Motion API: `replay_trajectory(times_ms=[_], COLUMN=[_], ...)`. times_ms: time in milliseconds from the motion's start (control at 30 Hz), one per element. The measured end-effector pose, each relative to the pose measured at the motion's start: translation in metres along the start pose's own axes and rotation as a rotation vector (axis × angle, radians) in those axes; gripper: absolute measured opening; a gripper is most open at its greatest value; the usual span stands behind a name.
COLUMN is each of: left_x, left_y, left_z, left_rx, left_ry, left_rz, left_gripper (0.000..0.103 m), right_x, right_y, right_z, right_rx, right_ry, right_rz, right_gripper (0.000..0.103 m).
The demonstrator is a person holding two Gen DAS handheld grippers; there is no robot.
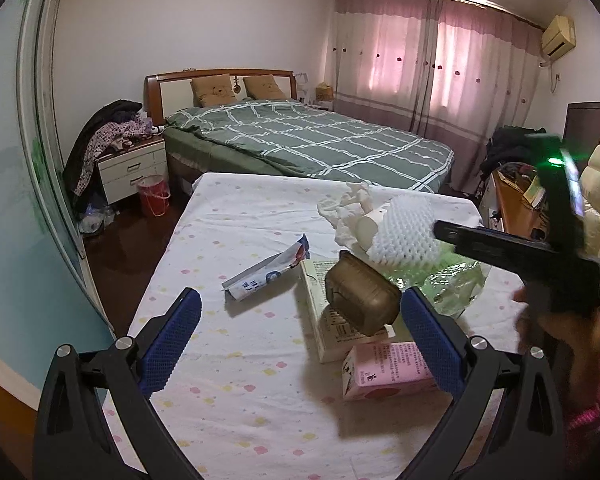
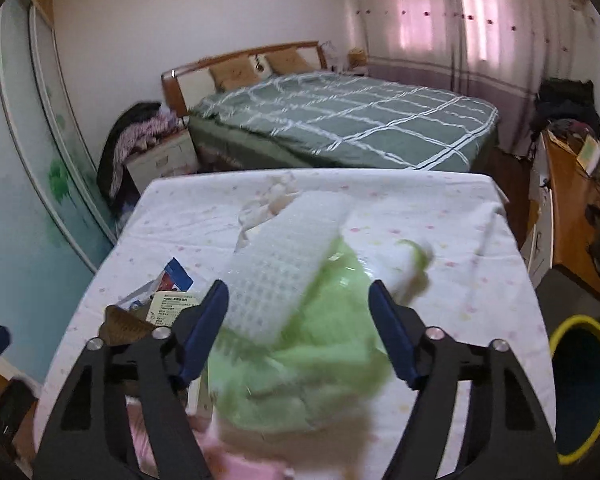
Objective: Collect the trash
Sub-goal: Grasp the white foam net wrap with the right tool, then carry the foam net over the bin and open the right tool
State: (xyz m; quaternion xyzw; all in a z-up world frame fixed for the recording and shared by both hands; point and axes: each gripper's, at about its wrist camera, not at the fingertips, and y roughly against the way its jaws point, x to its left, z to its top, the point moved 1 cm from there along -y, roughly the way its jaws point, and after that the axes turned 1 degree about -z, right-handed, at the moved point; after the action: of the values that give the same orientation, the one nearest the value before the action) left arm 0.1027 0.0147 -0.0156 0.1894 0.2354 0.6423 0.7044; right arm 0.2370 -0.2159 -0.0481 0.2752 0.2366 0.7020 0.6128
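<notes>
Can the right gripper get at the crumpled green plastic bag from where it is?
Probably yes: right gripper hangs open over the crumpled green plastic bag; only the white foam net sleeve overlaps its far edge.

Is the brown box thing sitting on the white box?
Touching. The left wrist view shows the brown case resting tilted on top of the white carton, no gap between them.

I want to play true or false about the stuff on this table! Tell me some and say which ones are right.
1. The brown case lies on top of a box. True.
2. The left tool is squeezing the pink carton. False: its jaws stand open and hold nothing.
3. A white foam net sits on the table. True.
4. The bucket by the bed is blue. False: it is red.
5. The green bag lies in front of the right tool. True.
</notes>
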Motion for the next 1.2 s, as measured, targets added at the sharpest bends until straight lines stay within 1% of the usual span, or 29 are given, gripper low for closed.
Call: replay_trajectory(times_ms=[133,200,233,267,300,333,400,533,800,967,1100,1200], left_x=[0.006,0.008,0.01,0.01,0.011,0.012,0.011,0.009,-0.001,-0.01,-0.02,-0.029], left_y=[0.0,0.0,0.0,-0.002,-0.002,-0.003,-0.006,-0.01,-0.01,-0.012,-0.015,-0.023], left_z=[-0.002,-0.003,-0.003,-0.004,-0.005,-0.006,-0.007,-0.008,-0.011,-0.013,-0.018,-0.025], left_rx=[0.005,0.006,0.008,0.011,0.013,0.016,0.024,0.031,0.038,0.048,0.06,0.086], left_ry=[0.006,0.011,0.014,0.018,0.02,0.021,0.022,0.019,0.003,-0.011,-0.023,-0.037], left_rz=[0.008,0.009,0.009,0.007,0.006,0.004,0.0,-0.009,-0.028,-0.045,-0.072,-0.097], left_gripper=[0.098,0.098,0.098,0.098,0.098,0.098,0.098,0.098,0.098,0.098,0.098,0.098], right_x=[0.018,0.019,0.018,0.019,0.019,0.018,0.015,0.007,-0.011,-0.025,-0.044,-0.07], right_y=[-0.024,-0.034,-0.037,-0.038,-0.039,-0.039,-0.034,-0.019,0.027,0.057,0.081,0.097], right_z=[0.002,-0.001,-0.003,-0.005,-0.007,-0.007,-0.006,-0.004,-0.005,-0.011,-0.021,-0.03], right_rx=[0.053,0.084,0.095,0.098,0.098,0.095,0.077,0.037,-0.053,-0.101,-0.144,-0.173], right_ry=[0.037,0.041,0.04,0.039,0.039,0.038,0.029,0.0,-0.055,-0.079,-0.11,-0.148], right_rz=[-0.027,-0.033,-0.03,-0.025,-0.021,-0.019,-0.015,0.01,0.056,0.056,0.024,-0.043], right_gripper=[0.065,0.051,0.049,0.044,0.037,0.032,0.02,0.012,0.011,0.011,0.011,0.011])
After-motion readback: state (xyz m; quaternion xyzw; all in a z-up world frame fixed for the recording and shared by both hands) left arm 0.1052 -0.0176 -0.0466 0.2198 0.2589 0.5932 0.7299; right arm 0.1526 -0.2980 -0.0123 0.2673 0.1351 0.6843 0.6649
